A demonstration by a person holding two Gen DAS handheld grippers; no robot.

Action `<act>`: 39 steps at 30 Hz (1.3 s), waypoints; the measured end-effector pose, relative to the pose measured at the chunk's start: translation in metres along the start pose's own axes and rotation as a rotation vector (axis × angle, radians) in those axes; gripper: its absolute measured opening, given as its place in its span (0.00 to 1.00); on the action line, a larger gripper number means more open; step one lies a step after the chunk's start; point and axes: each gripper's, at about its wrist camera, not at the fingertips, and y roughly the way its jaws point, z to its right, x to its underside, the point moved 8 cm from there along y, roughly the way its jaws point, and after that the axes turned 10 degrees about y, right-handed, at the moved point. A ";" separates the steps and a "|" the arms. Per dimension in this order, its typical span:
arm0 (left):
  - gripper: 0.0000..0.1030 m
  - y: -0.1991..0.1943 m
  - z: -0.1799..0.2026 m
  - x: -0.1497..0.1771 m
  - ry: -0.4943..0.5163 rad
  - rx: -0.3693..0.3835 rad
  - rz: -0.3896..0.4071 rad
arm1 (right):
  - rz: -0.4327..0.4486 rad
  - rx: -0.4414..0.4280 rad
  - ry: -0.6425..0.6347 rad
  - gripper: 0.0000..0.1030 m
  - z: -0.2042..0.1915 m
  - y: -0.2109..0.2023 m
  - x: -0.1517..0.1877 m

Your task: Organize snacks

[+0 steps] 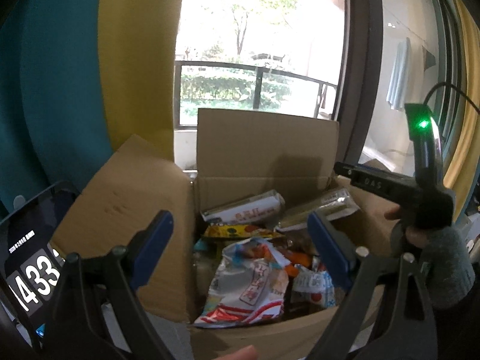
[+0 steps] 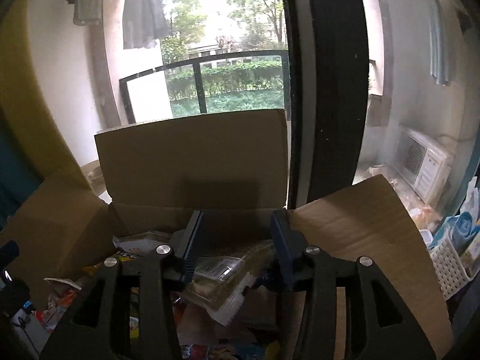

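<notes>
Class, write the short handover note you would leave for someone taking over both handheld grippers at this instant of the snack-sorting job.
Left gripper: open, empty, hovering above the open brown cardboard box.
Right gripper: open, nothing gripped; a clear plastic snack pack lies in the box below its fingers.
Snacks: all seen lie loose in the box, including a crumpled red-and-white foil bag and a long white-labelled pack near the back wall.
Done: flaps open; no sorted group can be seen.
Left: pick the snacks out and arrange them; a white slotted plastic basket stands right of the box, use unclear.
</notes>
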 end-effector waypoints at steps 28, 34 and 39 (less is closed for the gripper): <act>0.89 -0.046 0.037 0.022 -0.006 0.044 -0.078 | -0.056 0.015 -0.059 0.47 0.001 -0.070 0.051; 0.90 -0.070 0.044 0.041 0.007 0.021 -0.105 | -0.075 0.010 -0.073 0.47 0.000 -0.095 0.079; 0.95 -0.096 0.049 0.057 -0.006 0.013 -0.097 | -0.083 -0.001 -0.085 0.47 -0.002 -0.121 0.102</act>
